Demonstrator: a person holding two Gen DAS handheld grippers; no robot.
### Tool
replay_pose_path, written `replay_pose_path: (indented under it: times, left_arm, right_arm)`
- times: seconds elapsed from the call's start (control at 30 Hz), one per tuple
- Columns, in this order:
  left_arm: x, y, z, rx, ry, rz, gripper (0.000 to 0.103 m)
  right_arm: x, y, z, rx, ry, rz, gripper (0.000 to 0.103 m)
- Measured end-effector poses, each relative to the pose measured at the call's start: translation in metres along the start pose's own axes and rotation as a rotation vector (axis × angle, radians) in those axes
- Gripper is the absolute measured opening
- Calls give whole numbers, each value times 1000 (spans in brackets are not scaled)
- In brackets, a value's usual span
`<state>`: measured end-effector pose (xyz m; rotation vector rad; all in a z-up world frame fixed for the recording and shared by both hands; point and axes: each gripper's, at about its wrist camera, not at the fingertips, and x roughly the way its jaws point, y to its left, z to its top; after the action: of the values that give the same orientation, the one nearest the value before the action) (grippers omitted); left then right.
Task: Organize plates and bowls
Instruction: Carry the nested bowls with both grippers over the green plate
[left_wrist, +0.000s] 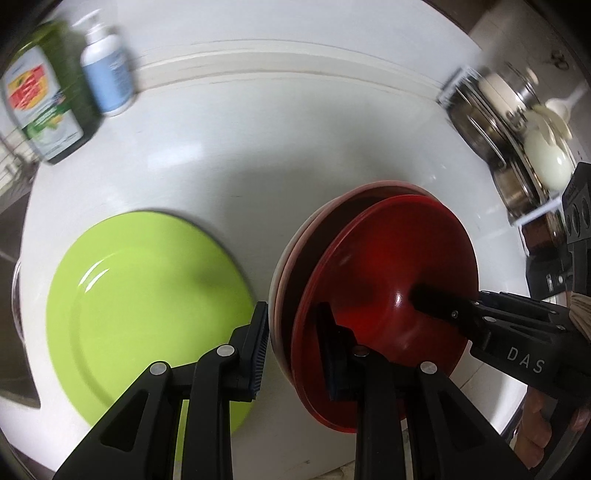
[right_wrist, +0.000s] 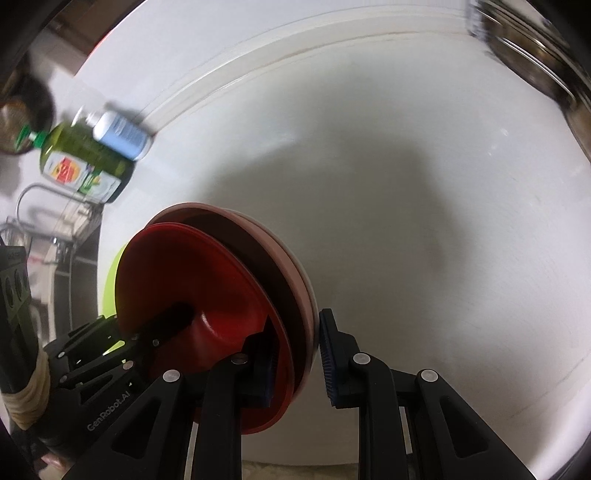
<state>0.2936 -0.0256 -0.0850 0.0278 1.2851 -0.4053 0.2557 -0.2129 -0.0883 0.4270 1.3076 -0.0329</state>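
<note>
A stack of dishes, with a red plate (left_wrist: 388, 266) on top and dark brown, pink and white rims under it, is held from two sides above the white counter (left_wrist: 258, 147). My left gripper (left_wrist: 295, 332) is shut on the stack's near left rim, one pad above and one below. On the opposite rim sits my right gripper's upper finger (left_wrist: 436, 301), lying across the red plate. In the right wrist view my right gripper (right_wrist: 295, 354) is shut on the same stack (right_wrist: 192, 280), and the left gripper (right_wrist: 110, 350) shows beyond. A lime green plate (left_wrist: 147, 306) lies flat on the counter to the left.
A green dish-soap bottle (left_wrist: 44, 96) and a white and blue pump bottle (left_wrist: 107, 74) stand at the back left. A rack with steel pots and a white ladle (left_wrist: 517, 122) is at the back right. A tap (right_wrist: 37, 195) and sink lie past the counter's left edge.
</note>
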Motion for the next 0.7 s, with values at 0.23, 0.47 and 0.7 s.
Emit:
replay_pose_path:
  times: [0.23,0.47,0.7]
  left_arm:
    - [-23,39,-13,-95,-51,40,26]
    - [-43,74,-29,-176,-83,78,26]
    - [-57,103,-43,-256,-92,109,26]
  right_arm:
    - [3,41,4,-106,23,31,22]
    - [10,87,5,-206,44,62,22]
    - [18,125,0,-296,72,95,22]
